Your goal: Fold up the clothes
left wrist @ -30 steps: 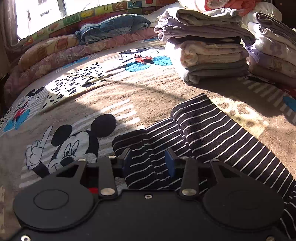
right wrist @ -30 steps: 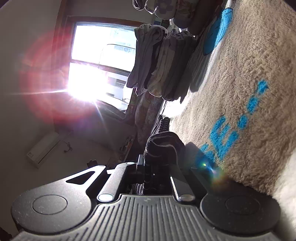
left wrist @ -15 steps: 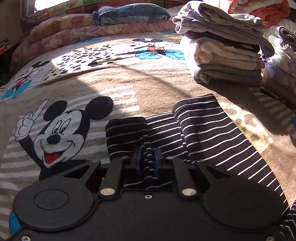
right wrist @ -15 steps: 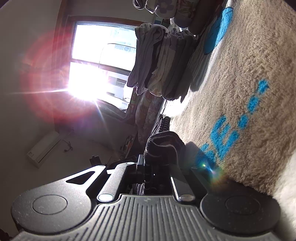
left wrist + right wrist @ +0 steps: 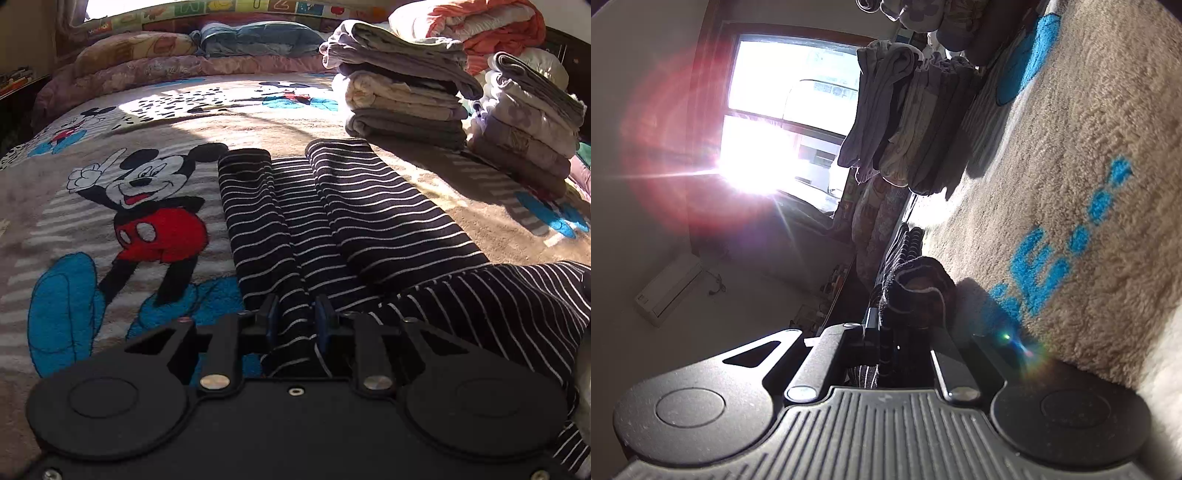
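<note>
Striped garment [image 5: 369,218] — one item, dark with thin white stripes — lies on the bed, stretched away from the camera in the left wrist view. Left gripper [image 5: 295,319]: jaws pinching a bunched fold of the near end, blue pads pressed against the cloth on both sides. Right gripper [image 5: 905,332]: jaws closed on a gathered roll of the same striped cloth, which bulges just beyond the tips.

Beyond the left jaws the garment shows three lengthwise bands: a folded strip on the left, a lower middle strip, and a wider strip on the right. A further portion trails off to the right edge of the frame.

Blanket [image 5: 92,206] under the garment: tan pile with cartoon mouse figures; three are countable in the left view. Two stacks of folded clothes [image 5: 402,99] stand at the far right, well apart from the garment.

Right wrist view only: camera rolled sideways, a sunlit window [image 5: 790,122] with strong flare, and a wall-mounted air-conditioning unit [image 5: 670,295]. Blue lettering on the blanket there — not legible.
</note>
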### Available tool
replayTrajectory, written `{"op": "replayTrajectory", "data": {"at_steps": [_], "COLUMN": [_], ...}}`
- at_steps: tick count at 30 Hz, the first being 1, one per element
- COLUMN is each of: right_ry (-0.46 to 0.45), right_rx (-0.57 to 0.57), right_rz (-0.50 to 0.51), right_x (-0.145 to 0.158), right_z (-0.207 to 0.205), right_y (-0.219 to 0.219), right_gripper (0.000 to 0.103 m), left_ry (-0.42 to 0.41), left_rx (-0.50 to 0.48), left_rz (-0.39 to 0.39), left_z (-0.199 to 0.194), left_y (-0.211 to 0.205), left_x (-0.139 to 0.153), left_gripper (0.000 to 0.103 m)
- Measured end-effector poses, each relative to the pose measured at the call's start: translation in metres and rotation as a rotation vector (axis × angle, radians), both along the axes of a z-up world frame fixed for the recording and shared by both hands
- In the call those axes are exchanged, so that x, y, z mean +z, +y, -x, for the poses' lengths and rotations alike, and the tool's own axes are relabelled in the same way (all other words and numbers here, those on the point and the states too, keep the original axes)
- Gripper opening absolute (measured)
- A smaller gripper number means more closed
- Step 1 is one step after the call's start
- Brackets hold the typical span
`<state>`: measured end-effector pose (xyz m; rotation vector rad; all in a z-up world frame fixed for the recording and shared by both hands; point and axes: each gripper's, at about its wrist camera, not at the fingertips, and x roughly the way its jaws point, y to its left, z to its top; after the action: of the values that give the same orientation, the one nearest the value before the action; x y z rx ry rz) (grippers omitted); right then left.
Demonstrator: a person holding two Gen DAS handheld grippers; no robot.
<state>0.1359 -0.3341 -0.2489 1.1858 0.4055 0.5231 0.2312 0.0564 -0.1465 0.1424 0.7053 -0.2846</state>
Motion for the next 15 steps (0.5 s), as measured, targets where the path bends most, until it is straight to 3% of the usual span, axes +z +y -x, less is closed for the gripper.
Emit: {"op": "replayTrajectory", "data": {"at_steps": [1,4,6,9,10,15], "right_ry": [0.005,0.019,0.034,0.068,0.078,0.075], "right_rx": [0.000,0.000,0.002,0.001,0.001,0.003], "right_rz": [0.006,0.024,0.033,0.056,0.059,0.061], "right_x": [0.000,0.002,0.002,0.004,0.005,0.003], "right_z": [0.000,0.000,-0.001,-0.001,-0.002,0.002], "right_y": [0.000,0.002,0.002,0.003,0.003,0.003], "right_gripper": [0.008,0.008,0.007,0.005,0.004,0.004], "left_ry": [-0.014,-0.050,-0.077,0.071,0.057,-0.055], "left_rx": [-0.002,0.016,0.063,0.045,0.036,0.142], "left_rz": [0.002,0.130,0.098,0.050,0.045,0.278], "left_z": [0.005,0.015,0.008,-0.020,-0.017,0.033], "left_y": [-0.001,0.009,0.002,-0.007,-0.006,0.052], "left_x": [0.005,0.023,0.023,0.000,0.004,0.045], "left_gripper": [0.020,0.020,0.020,0.020,0.020,0.021]}}
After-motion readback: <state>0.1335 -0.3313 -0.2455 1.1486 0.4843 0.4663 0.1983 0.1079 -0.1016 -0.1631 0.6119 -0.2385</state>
